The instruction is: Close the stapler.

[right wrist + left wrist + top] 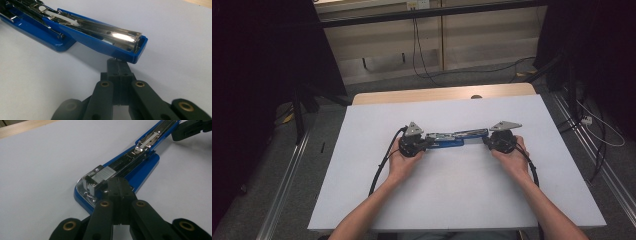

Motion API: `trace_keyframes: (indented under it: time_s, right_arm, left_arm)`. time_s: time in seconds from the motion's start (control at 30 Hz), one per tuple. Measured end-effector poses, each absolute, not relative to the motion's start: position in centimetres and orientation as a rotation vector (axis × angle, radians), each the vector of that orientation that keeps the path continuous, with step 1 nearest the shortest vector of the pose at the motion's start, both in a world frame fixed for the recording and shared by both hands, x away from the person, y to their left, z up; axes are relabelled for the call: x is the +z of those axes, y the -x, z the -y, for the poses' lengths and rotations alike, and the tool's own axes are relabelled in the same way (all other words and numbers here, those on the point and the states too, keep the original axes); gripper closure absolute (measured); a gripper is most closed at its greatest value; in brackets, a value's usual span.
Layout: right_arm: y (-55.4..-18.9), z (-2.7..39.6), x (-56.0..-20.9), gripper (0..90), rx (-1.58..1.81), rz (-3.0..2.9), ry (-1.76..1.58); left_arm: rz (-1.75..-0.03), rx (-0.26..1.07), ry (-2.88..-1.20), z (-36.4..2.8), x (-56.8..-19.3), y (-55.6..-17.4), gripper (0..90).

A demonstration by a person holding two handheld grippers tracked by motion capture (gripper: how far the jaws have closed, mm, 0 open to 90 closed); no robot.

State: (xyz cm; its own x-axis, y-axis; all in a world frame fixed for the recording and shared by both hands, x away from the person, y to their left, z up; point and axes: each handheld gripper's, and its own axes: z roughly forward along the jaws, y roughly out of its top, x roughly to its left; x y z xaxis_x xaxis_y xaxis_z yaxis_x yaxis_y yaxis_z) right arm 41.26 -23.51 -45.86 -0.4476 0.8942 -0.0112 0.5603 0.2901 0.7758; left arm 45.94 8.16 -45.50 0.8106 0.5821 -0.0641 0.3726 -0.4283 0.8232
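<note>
Blue stapler [452, 138] lies opened flat at centre frame on the white table [452, 195], its two halves in a line. Left gripper [119, 185], jaws pressed together with nothing between, tips against the stapler's base end. Right gripper [119, 65], likewise closed empty, tips under the top arm's end.
</note>
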Motion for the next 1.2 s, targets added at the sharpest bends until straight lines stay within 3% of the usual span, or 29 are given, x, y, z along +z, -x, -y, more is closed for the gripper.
trace_keyframes:
  time_s: [1.2]
  right_arm:
    - [-41.06,22.71,-45.51,90.0,1.099,-2.062,-1.263]
  left_arm:
    - [-0.688,0.299,-2.071,-8.2,-45.54,-45.86,90.0]
